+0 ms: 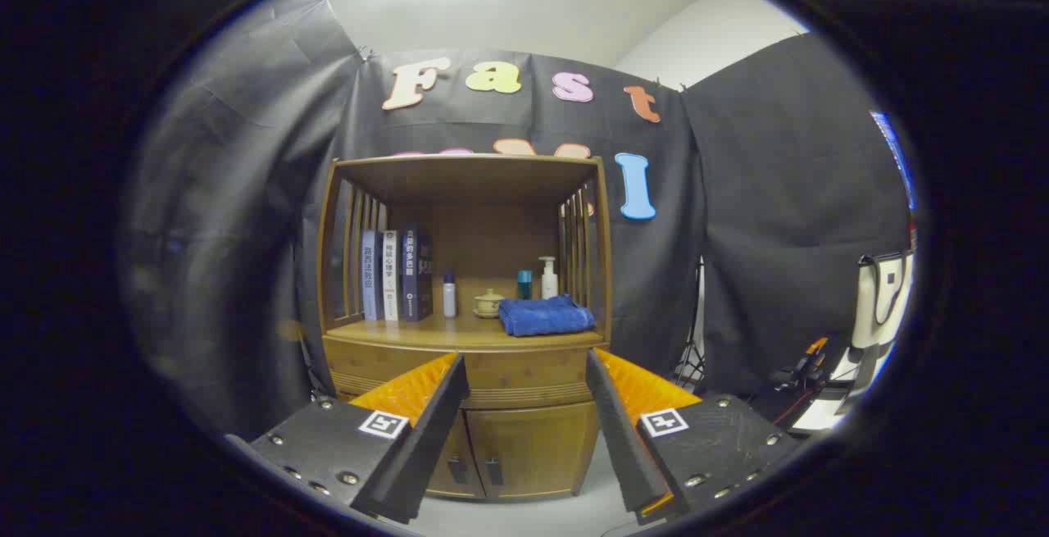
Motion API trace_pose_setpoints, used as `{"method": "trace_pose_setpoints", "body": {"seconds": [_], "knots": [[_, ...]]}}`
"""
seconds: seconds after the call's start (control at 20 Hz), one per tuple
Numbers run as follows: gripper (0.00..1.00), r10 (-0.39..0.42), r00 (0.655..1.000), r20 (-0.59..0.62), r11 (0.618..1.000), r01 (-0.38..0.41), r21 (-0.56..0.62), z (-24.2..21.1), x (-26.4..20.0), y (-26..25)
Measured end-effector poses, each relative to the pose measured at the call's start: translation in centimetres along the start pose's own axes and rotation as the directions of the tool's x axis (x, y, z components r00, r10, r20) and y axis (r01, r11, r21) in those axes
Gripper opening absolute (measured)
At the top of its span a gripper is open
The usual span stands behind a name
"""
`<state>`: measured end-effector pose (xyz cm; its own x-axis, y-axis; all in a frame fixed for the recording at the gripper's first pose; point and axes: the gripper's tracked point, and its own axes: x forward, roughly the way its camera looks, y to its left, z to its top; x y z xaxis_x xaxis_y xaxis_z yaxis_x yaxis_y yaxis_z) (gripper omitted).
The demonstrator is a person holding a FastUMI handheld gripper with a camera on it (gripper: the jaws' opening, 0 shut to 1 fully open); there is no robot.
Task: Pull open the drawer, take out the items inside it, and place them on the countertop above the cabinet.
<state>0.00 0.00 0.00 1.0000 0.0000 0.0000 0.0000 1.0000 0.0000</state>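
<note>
The gripper point(524, 373), its 2 fingers spread apart and grasping nothing, hangs well short of the brown wooden cabinet point(524, 439), whose shut wooden drawer point(524, 369) under the countertop point(410, 332) looks untouched, so every step remains.

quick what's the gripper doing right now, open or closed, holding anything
Gripper: open, holding nothing; its fingers are spread apart short of the closed drawer of the brown wooden cabinet.
</note>
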Motion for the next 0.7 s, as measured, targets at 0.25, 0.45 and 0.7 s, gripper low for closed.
{"method": "trace_pose_setpoints", "body": {"seconds": [0.25,0.45,0.7], "knots": [[0.88,-0.014,1.0,-0.012,1.0,0.014,0.009,-0.2,-0.2,-0.6],[0.88,-0.014,1.0,-0.003,1.0,0.014,0.021,-0.1,-0.2,-0.6],[0.88,0.007,1.0,-0.022,1.0,-0.007,0.018,-0.4,0.3,0.4]]}}
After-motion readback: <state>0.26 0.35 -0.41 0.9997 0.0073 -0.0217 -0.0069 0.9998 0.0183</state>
